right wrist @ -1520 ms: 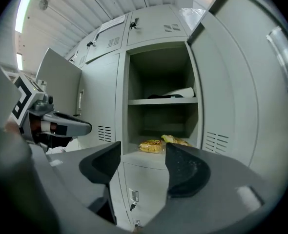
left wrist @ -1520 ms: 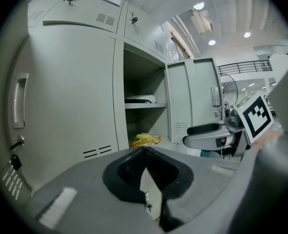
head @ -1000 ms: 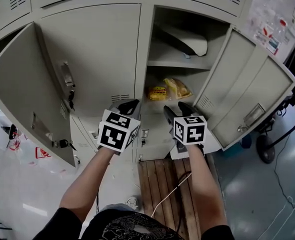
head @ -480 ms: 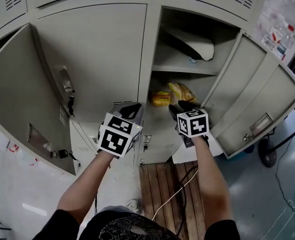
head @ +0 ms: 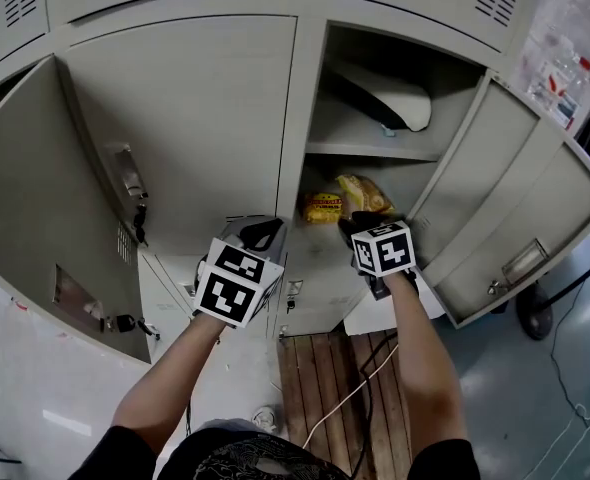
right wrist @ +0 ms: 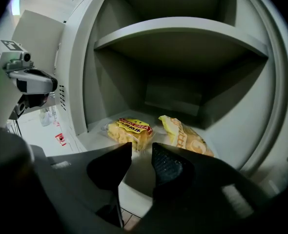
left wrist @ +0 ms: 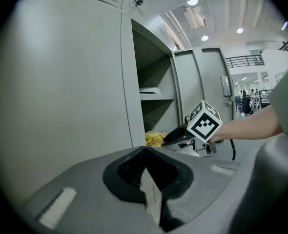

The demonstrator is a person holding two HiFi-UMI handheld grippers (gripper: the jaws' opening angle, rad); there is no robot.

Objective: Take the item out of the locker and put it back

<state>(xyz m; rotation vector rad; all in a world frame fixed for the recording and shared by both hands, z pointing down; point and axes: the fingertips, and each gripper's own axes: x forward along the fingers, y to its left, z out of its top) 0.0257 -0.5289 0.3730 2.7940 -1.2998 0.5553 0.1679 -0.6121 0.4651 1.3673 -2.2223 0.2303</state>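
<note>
The right gripper (right wrist: 141, 154) lines up on the left snack packet (right wrist: 129, 130) inside the locker (right wrist: 183, 30), empty jaws just narrowing, partly open; the left gripper (left wrist: 145, 152) idles, jaws together.

Yellow snack bag (right wrist: 129, 129) lies flat in open locker (right wrist: 173, 77), 2nd bag (right wrist: 187, 136) beside.

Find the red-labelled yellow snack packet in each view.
Head view: packet at centre, beneath the shelf.
Left gripper view: packet mid-frame, at the locker's opening.
Right gripper view: packet left of centre, above the jaws.
Shared landmark: the shelf above it.
</note>
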